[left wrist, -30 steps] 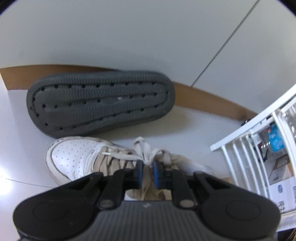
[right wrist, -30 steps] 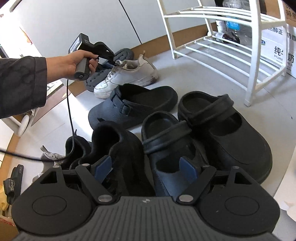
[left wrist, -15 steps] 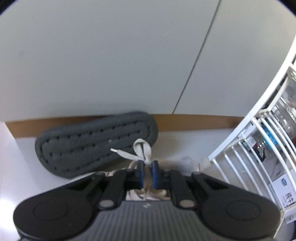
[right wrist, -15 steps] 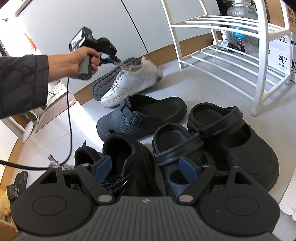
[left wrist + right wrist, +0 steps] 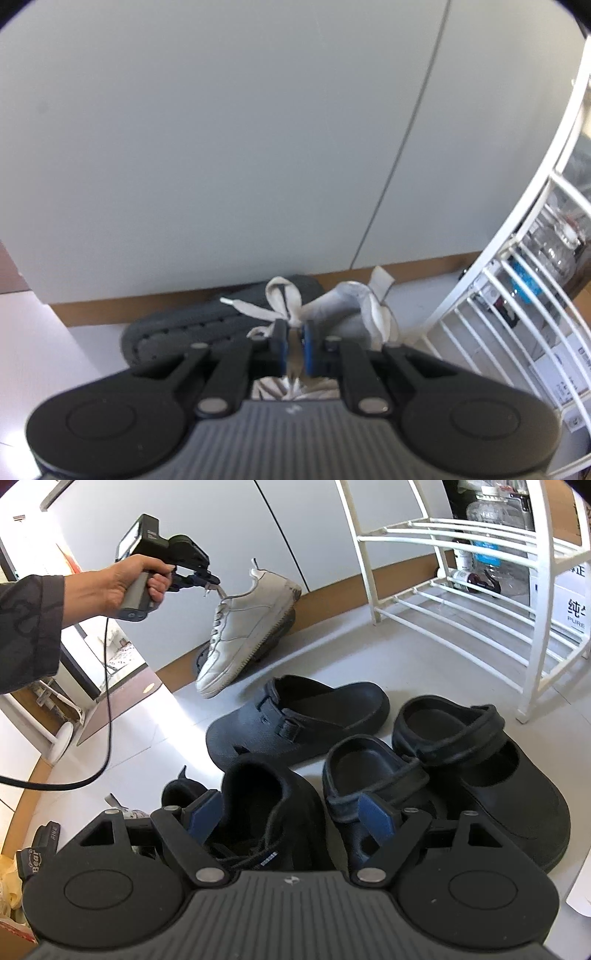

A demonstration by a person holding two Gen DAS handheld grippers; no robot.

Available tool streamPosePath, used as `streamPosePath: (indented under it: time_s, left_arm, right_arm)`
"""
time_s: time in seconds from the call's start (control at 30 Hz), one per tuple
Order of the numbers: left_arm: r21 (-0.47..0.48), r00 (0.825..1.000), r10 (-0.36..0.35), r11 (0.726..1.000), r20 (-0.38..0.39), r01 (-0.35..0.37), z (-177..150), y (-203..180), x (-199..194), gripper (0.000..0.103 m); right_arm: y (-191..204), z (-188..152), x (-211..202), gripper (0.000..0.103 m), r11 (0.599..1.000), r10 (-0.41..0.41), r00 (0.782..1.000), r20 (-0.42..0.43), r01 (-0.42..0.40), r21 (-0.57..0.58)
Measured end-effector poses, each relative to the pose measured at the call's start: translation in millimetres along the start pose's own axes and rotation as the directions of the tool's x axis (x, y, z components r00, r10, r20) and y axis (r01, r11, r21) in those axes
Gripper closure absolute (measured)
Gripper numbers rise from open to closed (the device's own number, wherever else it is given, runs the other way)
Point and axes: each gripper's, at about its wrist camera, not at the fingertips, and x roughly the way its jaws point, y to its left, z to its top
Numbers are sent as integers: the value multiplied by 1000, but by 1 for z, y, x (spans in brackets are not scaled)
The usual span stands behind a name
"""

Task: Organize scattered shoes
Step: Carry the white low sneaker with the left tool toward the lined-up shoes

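Our left gripper has its blue pads pinched together on the laces of the white sneaker, seen at lower centre of the left wrist view. A second ago that sneaker lay flat on the floor beside the grey slipper; now it hangs from the laces in the upper left of the right wrist view, heel high, toe dipping near the floor. So we judge the pick has succeeded and the carry is under way, probably towards the white rack at upper right. Our right gripper stays spread wide, empty, over the black shoe at lower centre, with the dark clogs alongside.
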Motion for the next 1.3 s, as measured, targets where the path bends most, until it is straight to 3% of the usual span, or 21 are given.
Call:
streamPosePath:
  time_s: [0.3,0.57,0.97,1.3]
  left_arm:
    - [50,1000,19,999,4,-19,-1,47,-75,95]
    - [35,998,64,997,-27,-63,-26,122,-137,95]
    - [-93,992,113,989,-50,-117,-104,225,-191,95]
    - [-284,980,179,939,-84,-196,-185,298,-226,95]
  right_arm:
    - [17,4,3,18,1000,26,999,21,-26,0]
    - [40,4,7,18,998,48,999,24,-47,-42]
    - [65,-9,24,18,993,47,998,-39,-51,-110]
    - [81,-22,36,18,986,40,994,-104,-56,-157]
